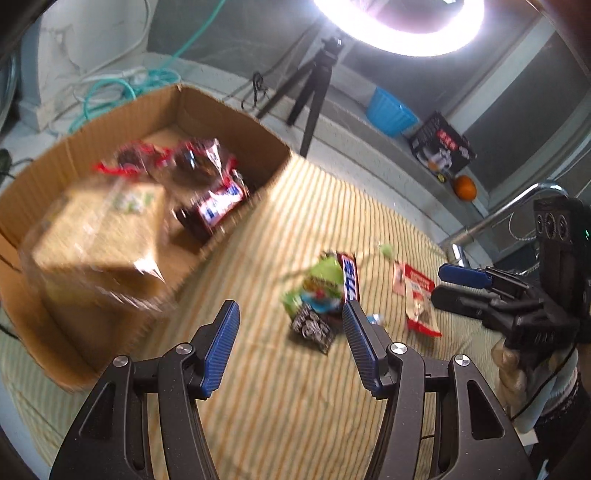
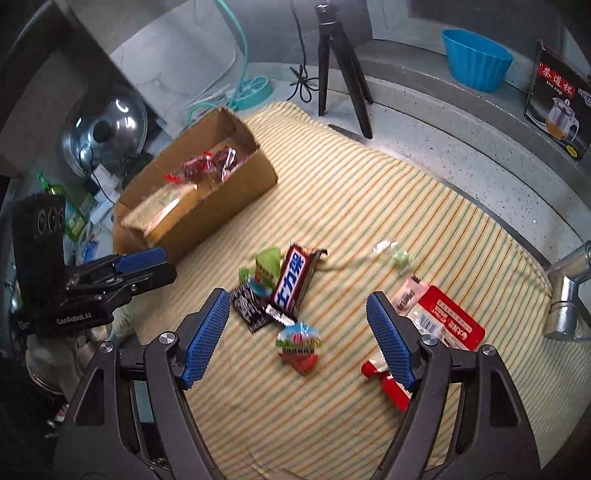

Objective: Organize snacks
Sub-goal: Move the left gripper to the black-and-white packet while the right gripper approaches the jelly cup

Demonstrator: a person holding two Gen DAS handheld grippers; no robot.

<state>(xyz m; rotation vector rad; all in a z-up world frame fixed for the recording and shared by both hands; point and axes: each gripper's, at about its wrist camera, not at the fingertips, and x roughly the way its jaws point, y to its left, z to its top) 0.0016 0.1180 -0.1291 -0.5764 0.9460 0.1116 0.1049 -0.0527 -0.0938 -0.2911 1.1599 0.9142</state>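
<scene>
A cardboard box (image 1: pixel 236 110) sits at the left of the striped cloth (image 1: pixel 280 398) and holds a tan wrapped pack (image 1: pixel 99 236), a Snickers bar (image 1: pixel 219 203) and red-wrapped sweets (image 1: pixel 133 158). My left gripper (image 1: pixel 290 350) is open and empty, just right of the box. On the cloth lie a Snickers bar (image 2: pixel 293 282), a green packet (image 2: pixel 267 264), a black packet (image 2: pixel 249 308), a round colourful sweet (image 2: pixel 299 349) and a red-and-white packet (image 2: pixel 448 319). My right gripper (image 2: pixel 297 334) is open and empty above the round sweet. The box also shows in the right wrist view (image 2: pixel 207 218).
A black tripod (image 2: pixel 341 70) stands behind the cloth under a ring light (image 1: pixel 399 22). A blue bowl (image 2: pixel 476 59), a tea cup carton (image 2: pixel 557 99) and an orange (image 1: pixel 464 187) sit on the ledge. A metal tap (image 2: pixel 565 295) is at the right, a pot lid (image 2: pixel 105 133) at the left.
</scene>
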